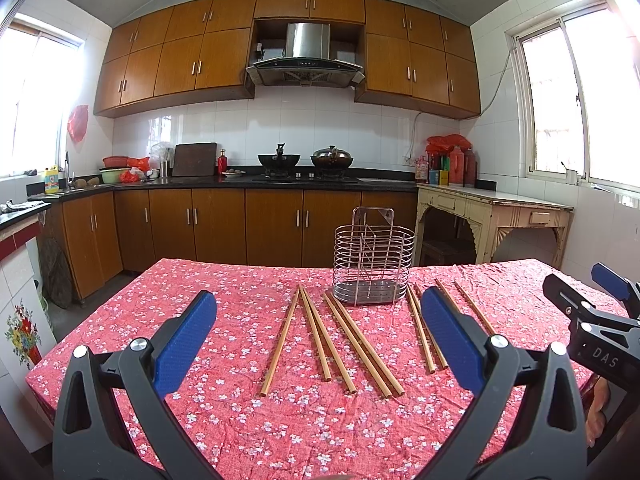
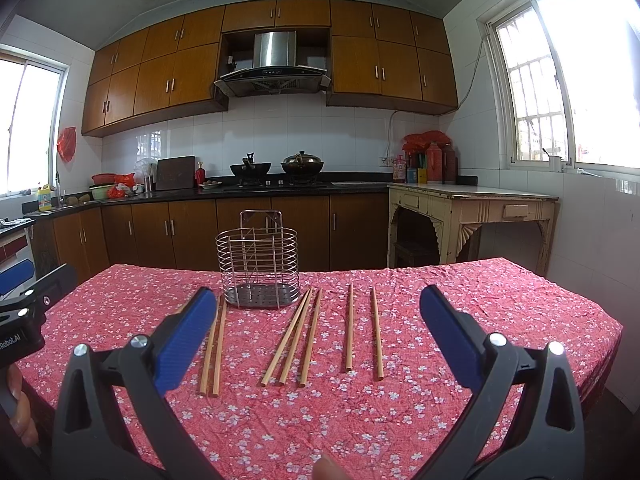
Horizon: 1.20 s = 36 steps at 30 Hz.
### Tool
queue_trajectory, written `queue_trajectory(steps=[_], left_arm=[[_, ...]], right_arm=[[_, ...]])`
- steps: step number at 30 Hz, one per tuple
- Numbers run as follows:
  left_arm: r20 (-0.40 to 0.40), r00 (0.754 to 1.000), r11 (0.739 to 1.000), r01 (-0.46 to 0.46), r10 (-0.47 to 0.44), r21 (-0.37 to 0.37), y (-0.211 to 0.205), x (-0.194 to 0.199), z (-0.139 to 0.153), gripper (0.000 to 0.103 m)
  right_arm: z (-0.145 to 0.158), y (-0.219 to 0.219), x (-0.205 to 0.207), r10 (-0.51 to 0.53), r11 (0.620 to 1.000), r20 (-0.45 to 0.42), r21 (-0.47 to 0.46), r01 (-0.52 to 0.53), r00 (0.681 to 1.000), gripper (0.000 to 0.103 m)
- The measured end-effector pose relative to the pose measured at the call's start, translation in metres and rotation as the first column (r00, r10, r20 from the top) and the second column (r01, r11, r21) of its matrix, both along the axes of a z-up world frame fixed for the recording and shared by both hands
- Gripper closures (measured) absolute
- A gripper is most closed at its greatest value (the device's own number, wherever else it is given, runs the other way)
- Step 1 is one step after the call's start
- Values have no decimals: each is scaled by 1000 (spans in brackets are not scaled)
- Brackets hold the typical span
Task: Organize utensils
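Note:
Several wooden chopsticks (image 1: 344, 344) lie spread on the red floral tablecloth (image 1: 240, 420), pointing away from me. Behind them stands an empty wire utensil holder (image 1: 373, 260) with a perforated metal base. My left gripper (image 1: 318, 312) hovers open above the near ends of the chopsticks, holding nothing. In the right wrist view the same chopsticks (image 2: 296, 340) and the utensil holder (image 2: 258, 266) appear. My right gripper (image 2: 312, 308) is also open and empty over the cloth (image 2: 320, 432). The right gripper (image 1: 592, 312) shows at the right edge of the left wrist view.
A cream side table (image 1: 496, 216) stands behind the dining table at the right. Brown kitchen cabinets (image 1: 224, 228) with a stove and two pans (image 1: 306, 158) line the back wall. A person's hand (image 2: 18, 408) shows at the left edge.

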<state>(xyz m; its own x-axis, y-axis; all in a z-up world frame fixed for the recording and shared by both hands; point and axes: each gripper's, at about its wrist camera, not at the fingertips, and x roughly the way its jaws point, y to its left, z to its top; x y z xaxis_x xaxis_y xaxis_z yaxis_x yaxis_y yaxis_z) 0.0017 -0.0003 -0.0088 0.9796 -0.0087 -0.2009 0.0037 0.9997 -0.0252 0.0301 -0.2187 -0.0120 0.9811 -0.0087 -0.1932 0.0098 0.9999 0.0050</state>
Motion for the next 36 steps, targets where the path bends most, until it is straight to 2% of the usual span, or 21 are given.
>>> queue_trajectory(steps=[27, 33, 36], left_arm=[[-10, 1000, 1000, -3, 3, -2, 1, 3, -3, 2], [-81, 996, 999, -31, 29, -25, 8, 18, -11, 2], [-146, 988, 997, -62, 54, -50, 17, 31, -16, 2]], right_arm=[[-3, 0, 1, -2, 1000, -9, 5, 3, 1000, 4], [-14, -15, 24, -36, 998, -103, 41, 40, 994, 4], [-28, -31, 47, -65, 994, -211, 68, 81, 975, 4]])
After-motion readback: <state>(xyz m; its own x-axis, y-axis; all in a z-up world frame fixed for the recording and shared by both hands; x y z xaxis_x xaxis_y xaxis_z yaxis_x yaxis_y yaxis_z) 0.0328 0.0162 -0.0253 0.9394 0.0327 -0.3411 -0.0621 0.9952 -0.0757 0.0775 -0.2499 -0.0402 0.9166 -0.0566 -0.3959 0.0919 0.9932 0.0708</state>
